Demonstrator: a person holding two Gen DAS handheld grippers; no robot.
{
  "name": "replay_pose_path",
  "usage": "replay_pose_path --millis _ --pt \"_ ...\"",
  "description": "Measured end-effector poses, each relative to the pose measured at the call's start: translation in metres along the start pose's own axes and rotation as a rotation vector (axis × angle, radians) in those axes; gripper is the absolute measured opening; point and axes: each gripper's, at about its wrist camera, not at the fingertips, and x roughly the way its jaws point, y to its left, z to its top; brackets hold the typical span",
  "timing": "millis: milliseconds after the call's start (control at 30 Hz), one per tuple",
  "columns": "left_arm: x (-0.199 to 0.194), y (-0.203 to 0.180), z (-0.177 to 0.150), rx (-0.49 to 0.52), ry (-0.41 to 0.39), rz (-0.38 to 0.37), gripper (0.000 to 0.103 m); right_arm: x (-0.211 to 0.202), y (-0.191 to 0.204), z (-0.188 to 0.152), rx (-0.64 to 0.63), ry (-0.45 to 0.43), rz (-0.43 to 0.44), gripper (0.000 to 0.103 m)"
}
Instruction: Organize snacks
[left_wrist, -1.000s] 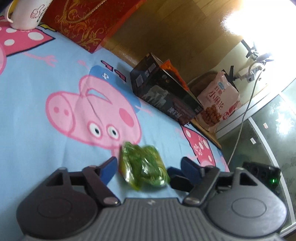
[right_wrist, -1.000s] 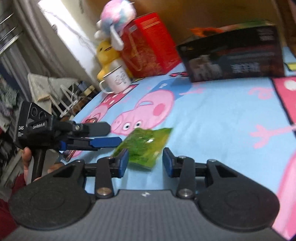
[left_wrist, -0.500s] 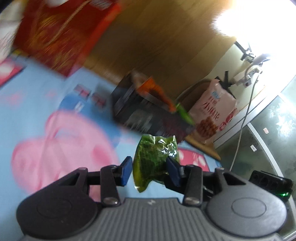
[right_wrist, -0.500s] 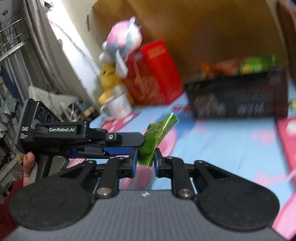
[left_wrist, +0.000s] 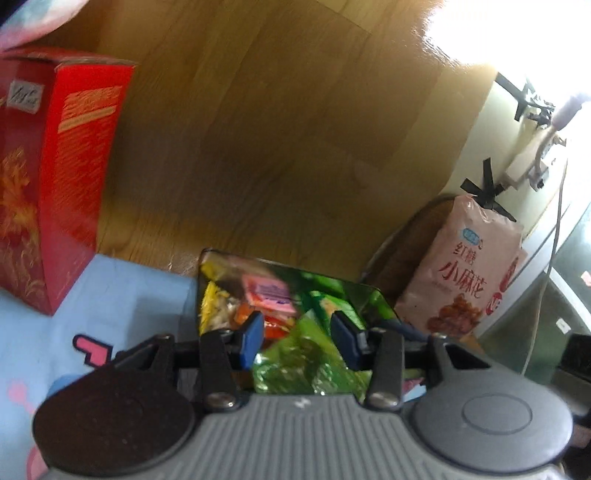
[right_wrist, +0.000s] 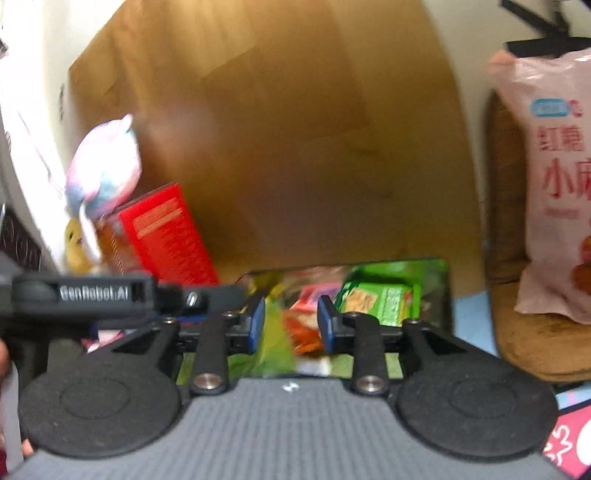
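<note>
Lifted off blue cartoon-print bedsheet (left_wrist: 33, 332), crinkly green translucent snack packet (left_wrist: 306, 365) now hangs over dark open box (left_wrist: 373, 291) of mixed snacks. Left tool (left_wrist: 301, 339) clamped on packet. Right tool (right_wrist: 291, 326) jaws just opened somewhat, packet edge between, grip uncertain. Box, just ahead of tools, holds pink, orange, green packets. Drop-in looks next.

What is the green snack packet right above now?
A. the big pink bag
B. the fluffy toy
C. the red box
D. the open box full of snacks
D. The green snack packet sits between the left gripper fingers, right over the open box of snacks, with the red box off to one side and the big pink bag to the other.
</note>
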Motion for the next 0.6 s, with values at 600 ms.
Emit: replay_pose_path --millis 600 --pt "-0.051 0.046 -0.063 -0.059 0.084 0.034 0.065 -0.03 0.008 -0.073 -0.067 0.219 0.173 0.05"
